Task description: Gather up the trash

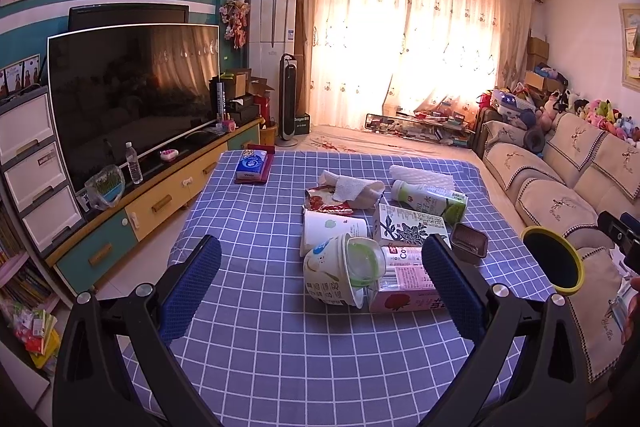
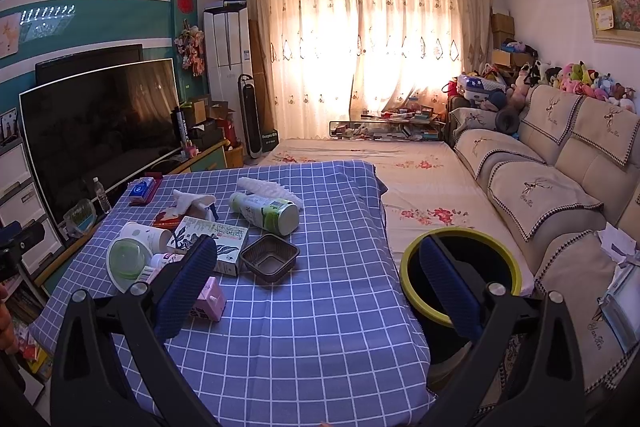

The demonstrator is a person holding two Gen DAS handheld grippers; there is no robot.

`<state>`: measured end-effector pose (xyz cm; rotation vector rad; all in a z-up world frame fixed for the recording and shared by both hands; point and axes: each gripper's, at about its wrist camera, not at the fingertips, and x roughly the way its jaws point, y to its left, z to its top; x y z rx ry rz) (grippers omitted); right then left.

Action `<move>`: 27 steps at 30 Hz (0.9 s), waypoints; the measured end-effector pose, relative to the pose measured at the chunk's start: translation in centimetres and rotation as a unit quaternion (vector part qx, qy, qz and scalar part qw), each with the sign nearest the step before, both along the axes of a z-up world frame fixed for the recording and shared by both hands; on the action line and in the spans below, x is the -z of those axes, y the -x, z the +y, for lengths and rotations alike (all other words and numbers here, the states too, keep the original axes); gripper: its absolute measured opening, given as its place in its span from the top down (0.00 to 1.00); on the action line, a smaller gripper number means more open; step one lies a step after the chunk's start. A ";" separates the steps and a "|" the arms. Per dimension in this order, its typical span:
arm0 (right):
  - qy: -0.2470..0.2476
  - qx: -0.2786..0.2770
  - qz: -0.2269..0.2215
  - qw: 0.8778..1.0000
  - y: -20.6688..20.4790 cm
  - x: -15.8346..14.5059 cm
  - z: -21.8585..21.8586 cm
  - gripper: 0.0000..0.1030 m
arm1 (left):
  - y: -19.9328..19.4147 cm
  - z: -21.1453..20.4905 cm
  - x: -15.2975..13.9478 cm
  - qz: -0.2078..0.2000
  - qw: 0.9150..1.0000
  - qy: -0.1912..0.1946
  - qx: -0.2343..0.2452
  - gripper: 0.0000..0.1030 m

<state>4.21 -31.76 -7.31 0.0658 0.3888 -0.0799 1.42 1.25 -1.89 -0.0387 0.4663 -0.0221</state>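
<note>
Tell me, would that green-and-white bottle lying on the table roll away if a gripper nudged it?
Probably. The bottle lies on its side on the tablecloth, so a sideways push would likely roll it. It looks like thin plastic, probably light. Whether it is empty cannot be told.

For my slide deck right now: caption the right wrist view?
Open right gripper above a checked tablecloth, trash pile left, yellow-rimmed bin right.

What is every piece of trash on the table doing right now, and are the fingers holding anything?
Left gripper: open, empty.
Right gripper: open, empty.
Green-and-white plastic bottle: lying on its side.
White paper cup: tipped over.
Pink juice carton: lying flat.
Dark brown plastic tray: upright, empty.
Yellow-rimmed black trash bin: open, beside the table; contents unseen.
Crumpled white tissue: resting on the red wrapper.
</note>
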 end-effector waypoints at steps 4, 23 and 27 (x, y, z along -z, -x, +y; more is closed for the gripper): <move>0.000 0.000 0.001 1.000 0.0 0.2 0.0 0.06 | -0.1 0.1 0.0 0.001 1.000 0.001 0.000 0.04; 0.001 0.002 0.005 1.000 -0.5 0.4 -0.2 0.06 | -0.3 -0.1 0.4 0.005 1.000 0.000 0.001 0.04; 0.002 0.001 0.013 1.000 -1.1 0.6 -0.1 0.06 | -0.7 0.1 0.7 0.011 1.000 0.001 0.001 0.04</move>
